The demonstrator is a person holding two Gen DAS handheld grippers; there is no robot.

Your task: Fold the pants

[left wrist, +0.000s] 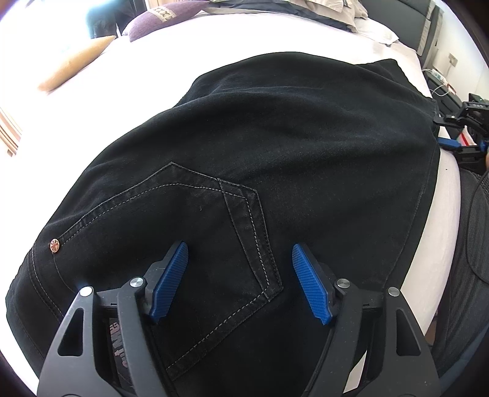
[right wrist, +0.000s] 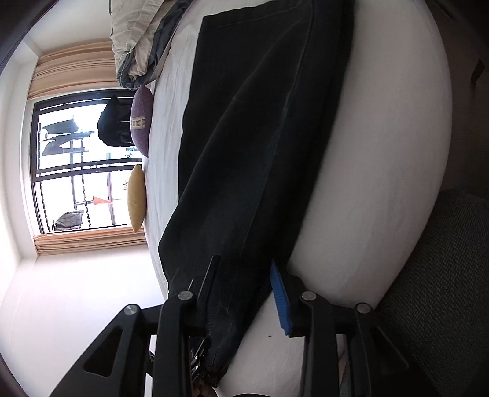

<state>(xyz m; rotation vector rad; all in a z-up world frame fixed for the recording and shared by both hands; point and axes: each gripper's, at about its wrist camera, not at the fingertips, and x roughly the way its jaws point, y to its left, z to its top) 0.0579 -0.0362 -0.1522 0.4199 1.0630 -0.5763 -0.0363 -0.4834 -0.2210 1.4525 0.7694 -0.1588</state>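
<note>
Black pants point(left wrist: 275, 122) lie flat on a white bed point(left wrist: 244, 36), back pocket point(left wrist: 189, 232) up, with a copper rivet point(left wrist: 55, 245) at its corner. My left gripper point(left wrist: 239, 245) is open just above the pocket, blue pads wide apart with nothing between them. My right gripper point(left wrist: 441, 131) sits at the pants' far right edge. In the right wrist view the pants point(right wrist: 259, 137) run away along the bed point(right wrist: 382, 152). The right gripper point(right wrist: 243, 263) straddles their near end, its jaws apart, with the fabric between them and no firm pinch showing.
A purple pillow point(left wrist: 162, 18) and a tan pillow point(left wrist: 73, 61) lie at the far left of the bed, with crumpled bedding point(left wrist: 330, 9) by the grey headboard point(left wrist: 428, 27). A dark fabric seat point(left wrist: 470, 229) stands beside the bed's edge. A window point(right wrist: 76, 152) lies beyond the bed.
</note>
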